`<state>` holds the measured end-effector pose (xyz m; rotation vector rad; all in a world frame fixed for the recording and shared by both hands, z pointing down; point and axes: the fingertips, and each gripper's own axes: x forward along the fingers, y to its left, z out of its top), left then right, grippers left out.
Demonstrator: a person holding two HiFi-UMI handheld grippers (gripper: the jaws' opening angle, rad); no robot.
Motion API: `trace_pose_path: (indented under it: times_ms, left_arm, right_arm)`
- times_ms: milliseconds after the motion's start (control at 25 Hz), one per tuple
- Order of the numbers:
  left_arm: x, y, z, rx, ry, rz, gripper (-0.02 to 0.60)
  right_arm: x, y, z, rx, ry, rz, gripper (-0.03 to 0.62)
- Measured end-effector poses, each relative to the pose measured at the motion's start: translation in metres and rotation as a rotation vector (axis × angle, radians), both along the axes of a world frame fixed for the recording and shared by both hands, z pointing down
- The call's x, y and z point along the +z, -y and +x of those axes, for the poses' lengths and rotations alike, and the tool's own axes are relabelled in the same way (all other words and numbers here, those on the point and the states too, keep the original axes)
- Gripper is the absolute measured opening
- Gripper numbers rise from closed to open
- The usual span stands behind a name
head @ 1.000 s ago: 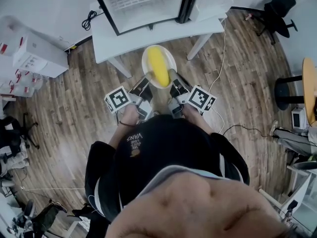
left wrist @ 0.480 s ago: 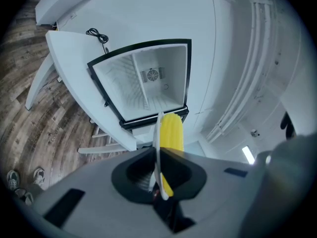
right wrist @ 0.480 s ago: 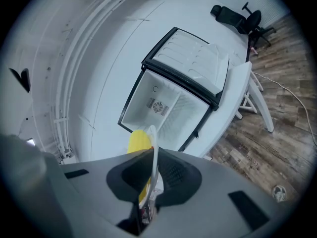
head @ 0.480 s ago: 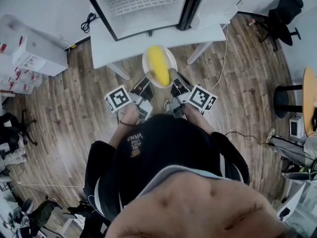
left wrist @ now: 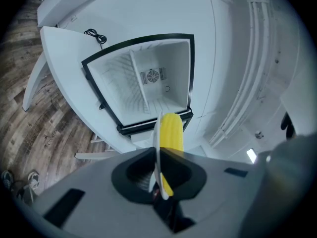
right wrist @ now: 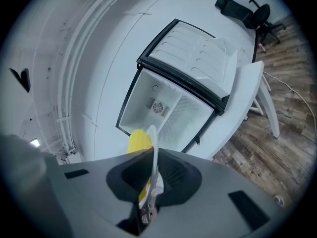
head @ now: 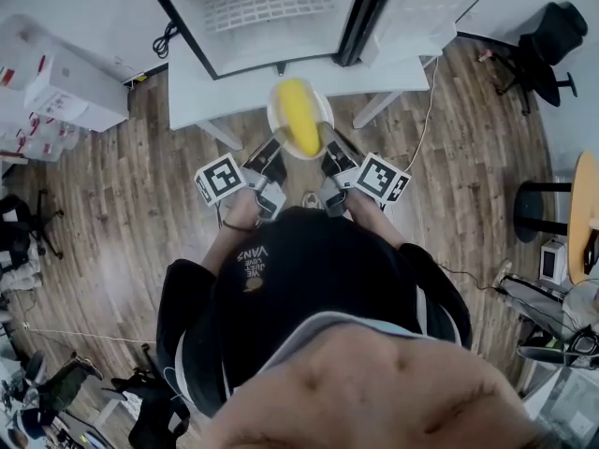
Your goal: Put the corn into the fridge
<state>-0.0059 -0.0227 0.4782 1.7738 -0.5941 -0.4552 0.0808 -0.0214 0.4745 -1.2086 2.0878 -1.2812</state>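
Note:
A yellow corn cob [head: 298,117] lies on a white plate [head: 275,104] that I carry between both grippers, in front of the white table [head: 187,84]. My left gripper [head: 278,144] is shut on the plate's near left rim, and my right gripper [head: 324,141] is shut on its near right rim. The small fridge [head: 267,12] stands on the table with its door [head: 426,7] swung open to the right. In the left gripper view the plate [left wrist: 159,145] shows edge-on with the corn [left wrist: 172,129] before the fridge's open cavity [left wrist: 148,81]. The right gripper view shows the corn [right wrist: 138,141], the plate [right wrist: 154,150] and the fridge [right wrist: 166,108].
White boxes [head: 70,87] stand on the floor at the left. A black office chair [head: 552,40] is at the upper right, and a round wooden table [head: 586,204] at the right edge. Cables [head: 426,110] trail over the wooden floor.
Both grippers have carried the plate with the corn forward towards the table and the open fridge, which now fills more of the head view. The grips are unchanged.

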Motion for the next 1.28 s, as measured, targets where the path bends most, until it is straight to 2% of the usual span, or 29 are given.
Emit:
trace_pose_path:
  times_ms: [400,560,760,1000,1200,1280]
  left_arm:
    - [0.003,0.029,0.019,-0.071,0.020,-0.004,0.034]
    - [0.010,0.036,0.021,-0.108,0.057,-0.011,0.034]
    - [0.005,0.043,0.030,-0.124,0.009,-0.003,0.034]
    - [0.009,0.053,0.027,-0.137,0.001,-0.019,0.034]
    - [0.013,0.069,0.018,-0.137,0.027,-0.028,0.034]
    - [0.009,0.077,0.017,-0.127,0.008,-0.021,0.034]
  right_arm:
    - [0.002,0.036,0.019,-0.080,0.010,0.006,0.028]
    - [0.004,0.046,0.025,-0.106,0.012,0.009,0.028]
    - [0.007,0.054,0.029,-0.129,0.018,-0.006,0.028]
    - [0.010,0.065,0.025,-0.144,0.013,-0.012,0.028]
    - [0.010,0.081,0.019,-0.137,0.009,-0.013,0.028]
    - [0.009,0.088,0.017,-0.130,0.008,-0.015,0.028]
